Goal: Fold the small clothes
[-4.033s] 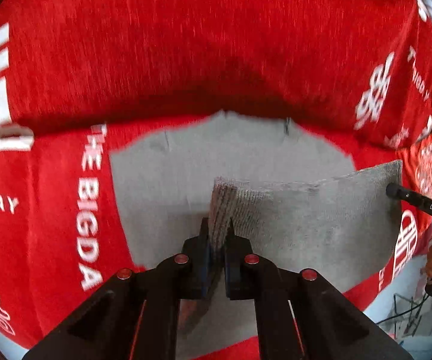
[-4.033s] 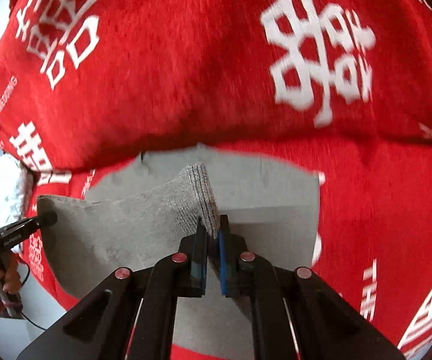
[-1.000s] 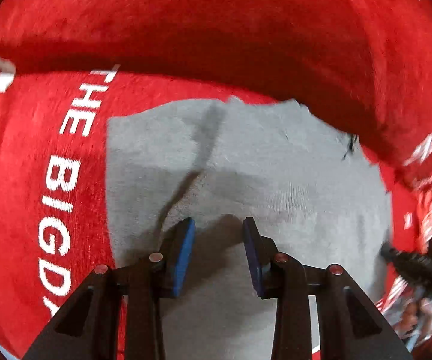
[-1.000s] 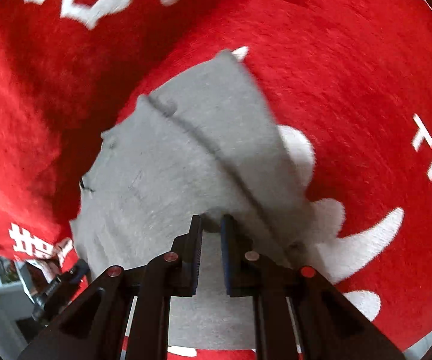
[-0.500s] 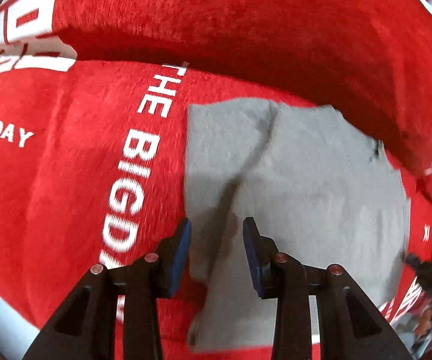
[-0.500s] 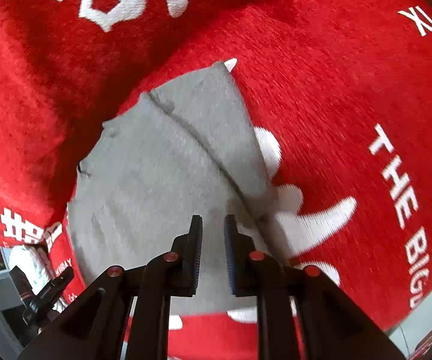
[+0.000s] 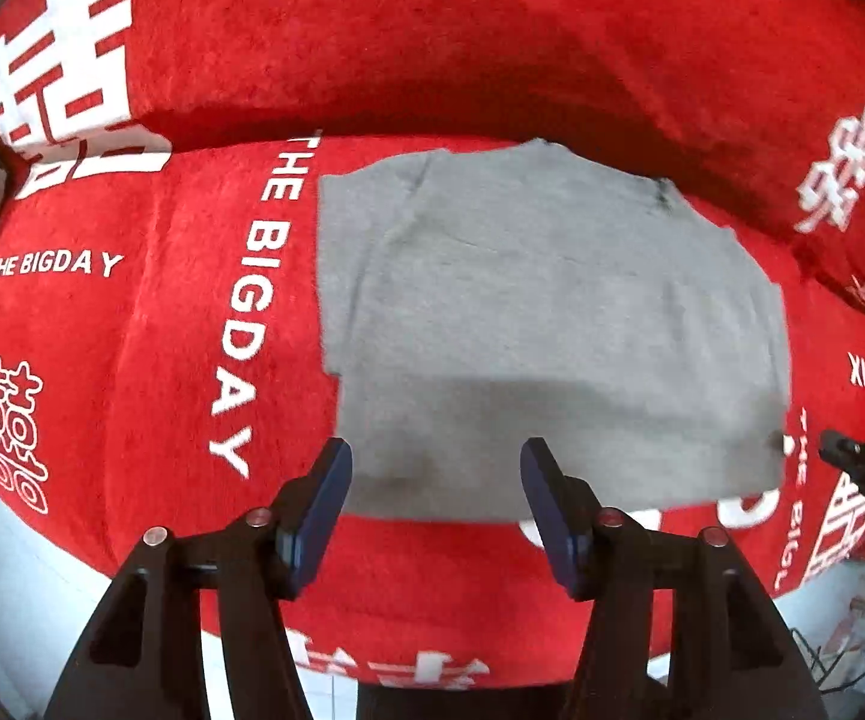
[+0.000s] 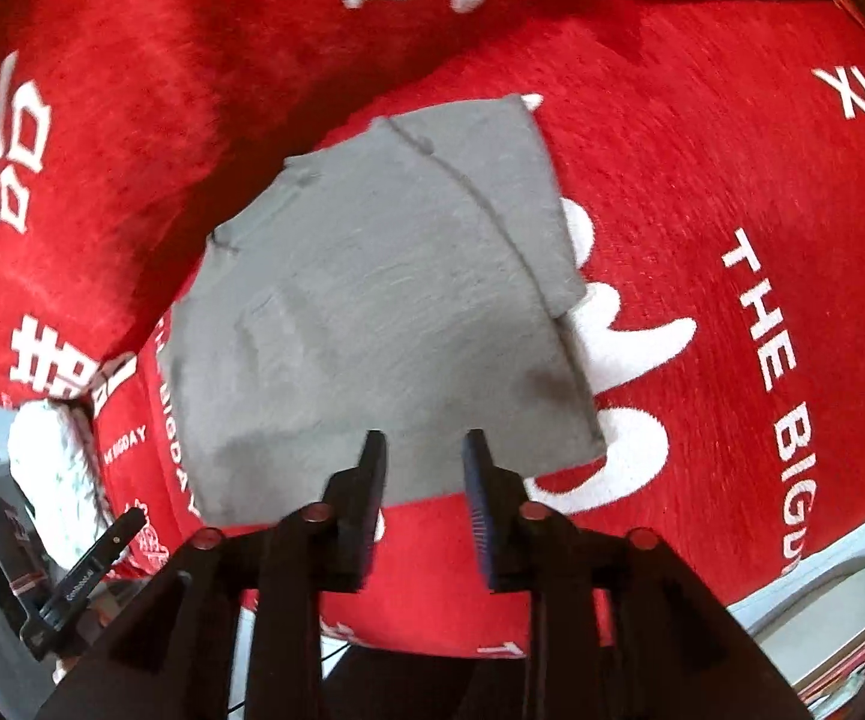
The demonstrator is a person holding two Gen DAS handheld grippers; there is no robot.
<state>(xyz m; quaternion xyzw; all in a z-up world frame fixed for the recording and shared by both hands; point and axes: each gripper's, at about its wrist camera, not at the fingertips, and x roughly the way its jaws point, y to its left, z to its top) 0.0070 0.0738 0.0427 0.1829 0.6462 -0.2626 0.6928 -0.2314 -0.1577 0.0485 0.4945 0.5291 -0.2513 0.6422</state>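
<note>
A small grey knit garment (image 7: 540, 324) lies folded flat on the red sofa seat (image 7: 150, 330); it also shows in the right wrist view (image 8: 372, 312). My left gripper (image 7: 434, 468) is open and empty, hovering above the garment's near edge. My right gripper (image 8: 422, 456) is open and empty, just above the near edge of the garment. The tip of the right gripper (image 7: 864, 468) shows at the right edge of the left wrist view, beside the garment's right corner. The left gripper (image 8: 96, 564) shows at the lower left of the right wrist view.
The red cover has white lettering and symbols, and the sofa backrest (image 7: 432, 30) rises right behind the garment. A white patterned cloth (image 8: 54, 468) lies at the sofa's left end. Light floor (image 7: 6, 552) shows below the seat's front edge.
Both grippers let go of the garment, opened wider and pulled back toward the front of the seat. The garment now lies folded flat.
</note>
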